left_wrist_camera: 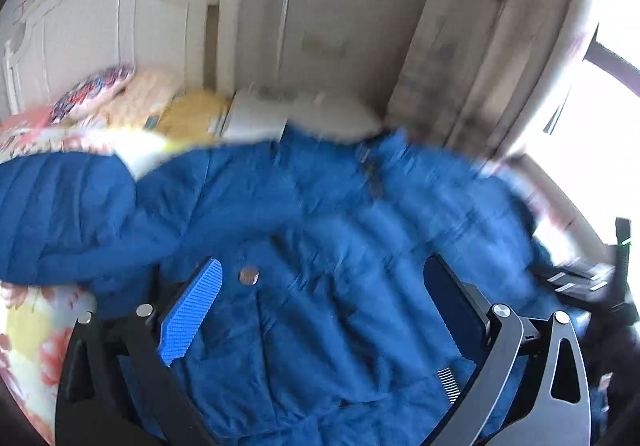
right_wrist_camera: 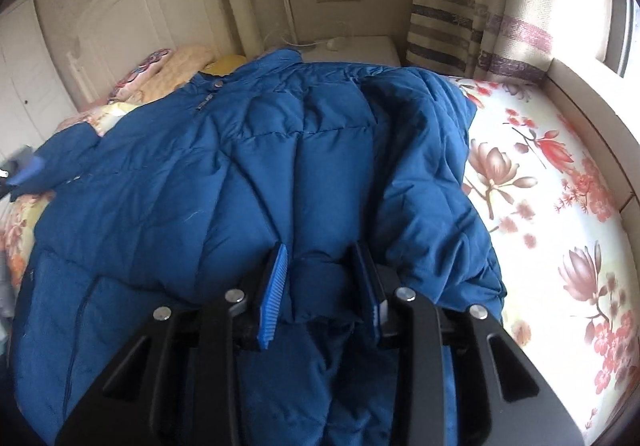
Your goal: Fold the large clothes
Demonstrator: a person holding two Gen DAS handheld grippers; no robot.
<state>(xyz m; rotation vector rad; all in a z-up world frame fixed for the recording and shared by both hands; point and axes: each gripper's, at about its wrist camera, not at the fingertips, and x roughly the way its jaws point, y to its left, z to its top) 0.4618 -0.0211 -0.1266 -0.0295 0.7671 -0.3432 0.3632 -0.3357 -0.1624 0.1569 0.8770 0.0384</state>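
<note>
A large blue quilted down jacket point(right_wrist_camera: 224, 173) lies spread on the bed, collar toward the headboard. My right gripper point(right_wrist_camera: 322, 250) is shut on a fold of the jacket's sleeve or side panel, which lies folded over the body. In the blurred left wrist view the jacket point(left_wrist_camera: 320, 213) fills the frame. My left gripper point(left_wrist_camera: 324, 268) is open wide and empty, just above the jacket near a metal snap point(left_wrist_camera: 248, 276). A sleeve point(left_wrist_camera: 60, 205) stretches off to the left. The right gripper's body point(left_wrist_camera: 580, 278) shows at the right edge.
The bed has a floral sheet point(right_wrist_camera: 560, 205) bare on the right side. Pillows point(right_wrist_camera: 168, 73) lie by the white headboard point(right_wrist_camera: 132, 13). A white nightstand point(right_wrist_camera: 360, 45) and striped curtains point(right_wrist_camera: 472, 13) stand behind. A window ledge point(right_wrist_camera: 600, 117) runs along the right.
</note>
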